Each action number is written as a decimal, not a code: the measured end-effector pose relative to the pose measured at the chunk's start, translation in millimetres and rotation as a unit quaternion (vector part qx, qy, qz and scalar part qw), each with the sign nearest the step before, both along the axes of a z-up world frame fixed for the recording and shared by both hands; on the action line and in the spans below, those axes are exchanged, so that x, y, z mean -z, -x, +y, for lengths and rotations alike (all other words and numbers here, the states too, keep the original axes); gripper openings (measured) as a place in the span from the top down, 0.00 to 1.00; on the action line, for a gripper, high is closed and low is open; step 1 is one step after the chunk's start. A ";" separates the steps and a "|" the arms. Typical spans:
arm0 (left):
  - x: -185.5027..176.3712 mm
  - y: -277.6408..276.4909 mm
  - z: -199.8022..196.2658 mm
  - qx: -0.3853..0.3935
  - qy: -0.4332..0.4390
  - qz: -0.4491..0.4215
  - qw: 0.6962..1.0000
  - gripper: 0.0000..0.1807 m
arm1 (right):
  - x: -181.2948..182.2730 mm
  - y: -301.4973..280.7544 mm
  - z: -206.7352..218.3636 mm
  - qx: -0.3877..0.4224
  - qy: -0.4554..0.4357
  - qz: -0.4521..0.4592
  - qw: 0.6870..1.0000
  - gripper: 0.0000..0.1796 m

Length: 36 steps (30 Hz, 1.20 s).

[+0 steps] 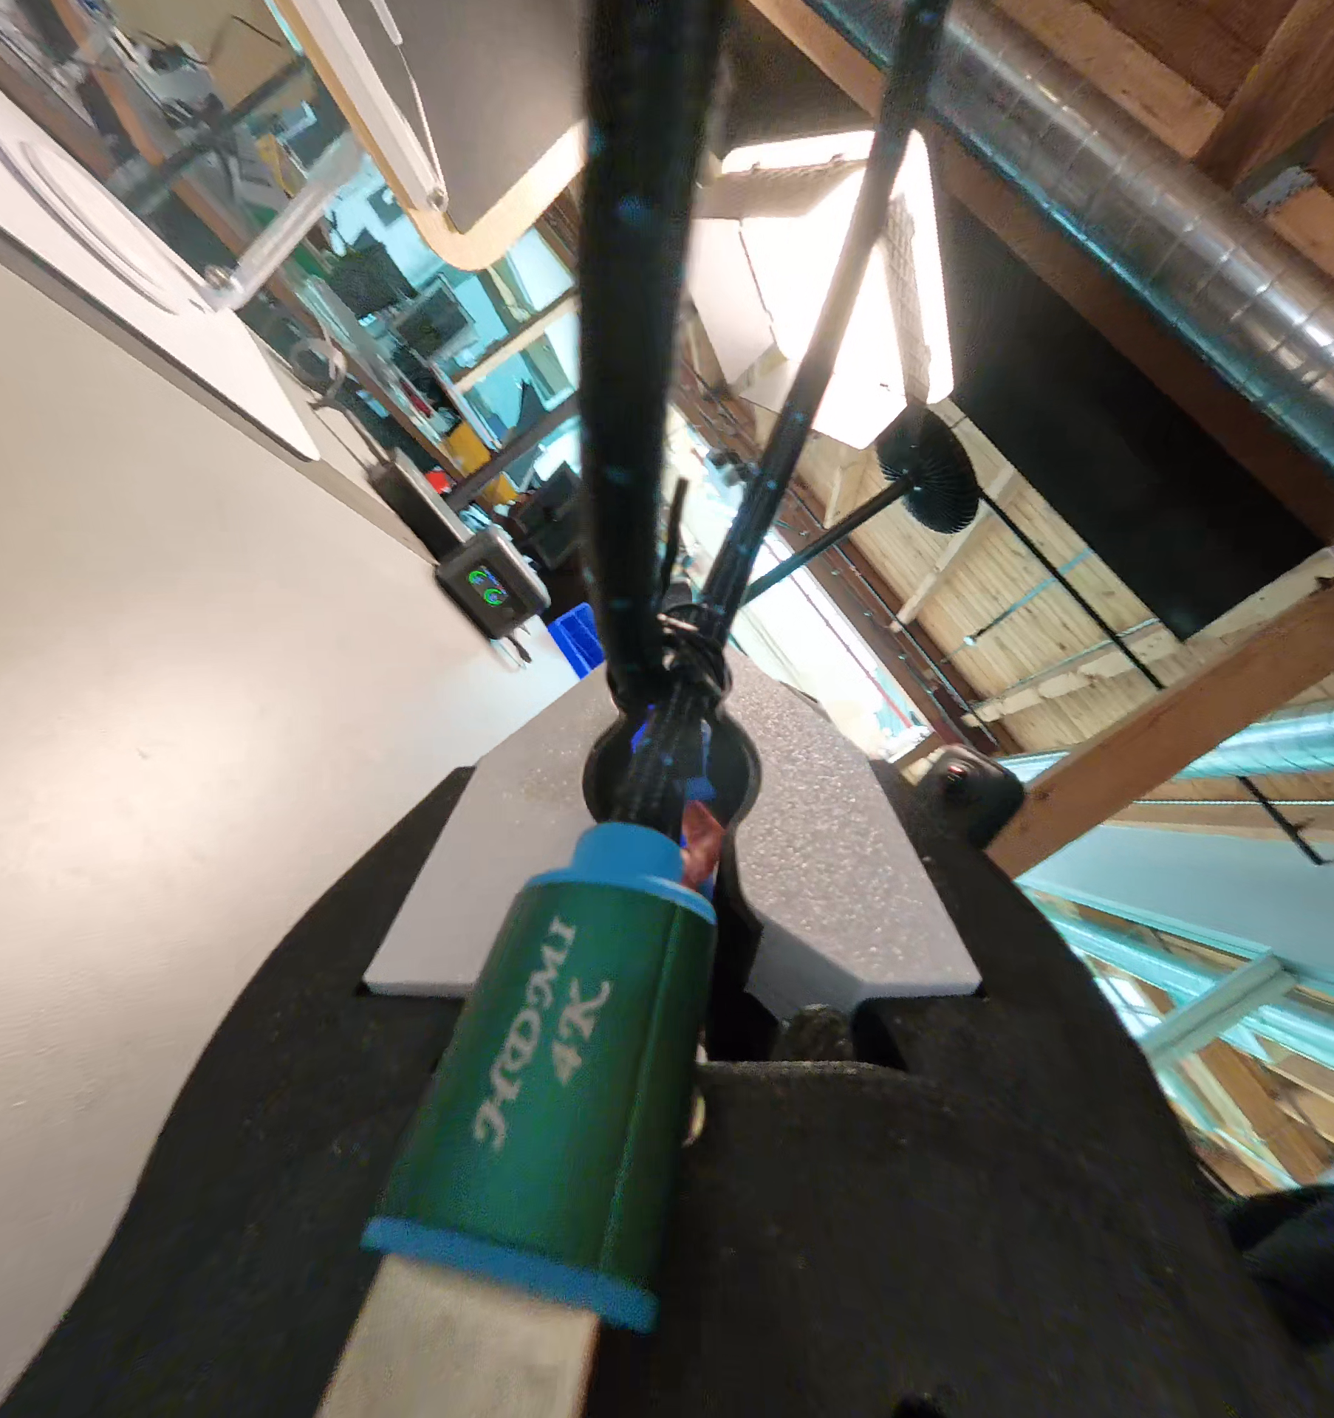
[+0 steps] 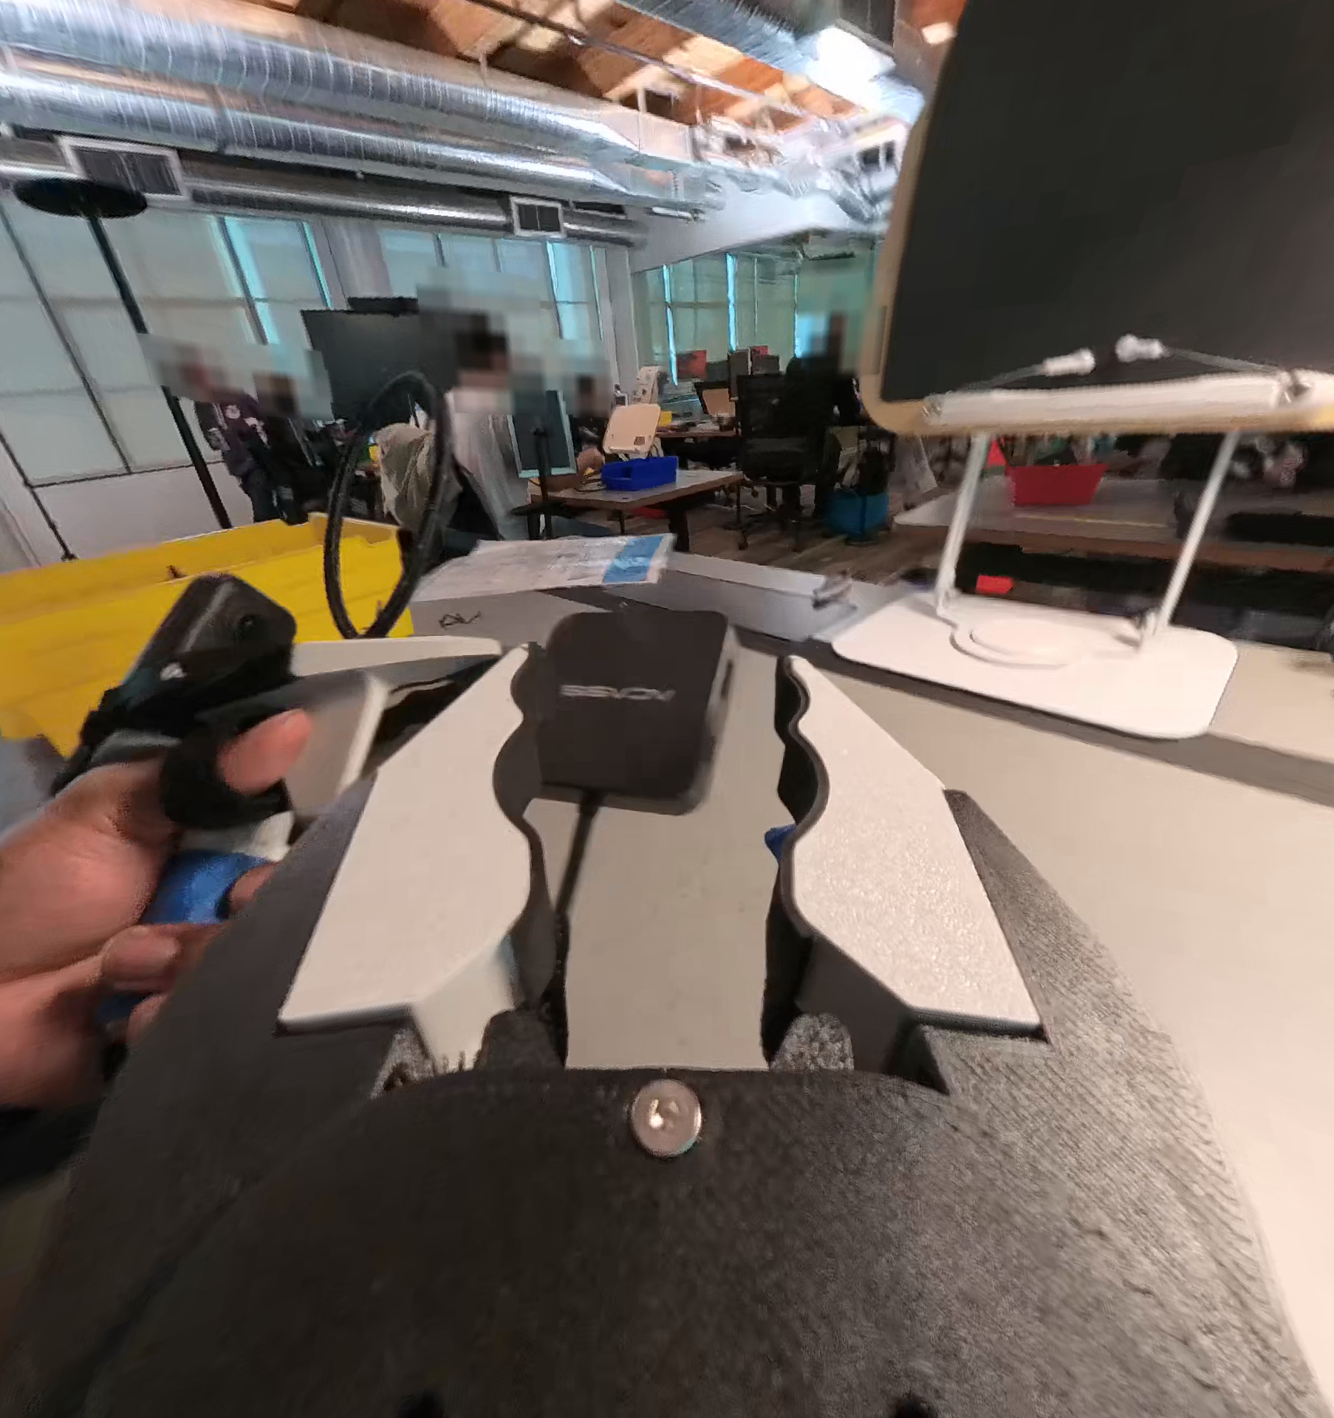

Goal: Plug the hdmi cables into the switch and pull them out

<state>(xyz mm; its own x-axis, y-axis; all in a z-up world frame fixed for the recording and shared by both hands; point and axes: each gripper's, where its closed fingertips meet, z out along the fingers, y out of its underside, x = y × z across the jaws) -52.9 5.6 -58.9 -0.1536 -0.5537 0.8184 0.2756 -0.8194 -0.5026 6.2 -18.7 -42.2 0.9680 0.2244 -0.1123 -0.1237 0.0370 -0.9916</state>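
In the left wrist view my left gripper (image 1: 671, 767) is shut on a black braided HDMI cable (image 1: 648, 368) just behind its green plug with blue ends (image 1: 549, 1074). The plug lies back over the fingers, its metal tip toward the camera. In the right wrist view my right gripper (image 2: 652, 664) is open, its grey fingers (image 2: 418, 844) either side of the black switch (image 2: 633, 698), which lies flat on the grey table (image 2: 1109, 921). A thin black lead (image 2: 579, 844) runs from the switch toward me. The left gripper (image 2: 449, 660), held by a hand, sits just left of the switch, with the cable looping above it (image 2: 388, 499).
A yellow bin (image 2: 150, 614) stands at the back left. A white monitor stand (image 2: 1032, 660) with a dark monitor (image 2: 1147, 192) is at the right. A plastic-wrapped packet (image 2: 556, 560) lies behind the switch. A small grey device with green lights (image 1: 495, 583) sits on the table edge.
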 end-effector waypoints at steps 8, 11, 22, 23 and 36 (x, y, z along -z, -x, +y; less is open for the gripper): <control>-3.2 -6.7 -11.1 0.032 -0.029 0.017 0.999 0.94 | 10.5 -0.2 2.5 -0.057 0.033 0.070 0.995 0.81; -6.7 -5.5 -12.2 0.020 -0.045 0.018 0.999 0.94 | 9.8 0.8 1.9 -0.045 0.035 0.074 0.996 0.81; -13.4 -2.4 -18.1 0.010 -0.079 0.019 0.997 0.93 | 2.6 8.6 -2.7 -0.050 0.028 0.067 0.996 0.82; -14.2 -1.9 -18.1 0.010 -0.080 0.017 0.997 0.93 | 2.5 9.2 -2.7 -0.052 0.028 0.065 0.996 0.81; -18.4 5.1 -3.1 -0.012 -0.054 0.001 0.998 0.93 | 16.9 23.6 0.8 -0.058 0.063 0.010 0.996 0.64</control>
<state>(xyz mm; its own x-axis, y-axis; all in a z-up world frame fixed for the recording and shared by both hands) -57.9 2.6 -40.5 -0.1373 -0.6417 0.7546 0.2928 -0.7540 -0.5880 -17.4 -18.0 -59.1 0.9337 0.3179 -0.1649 -0.1387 -0.1033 -0.9849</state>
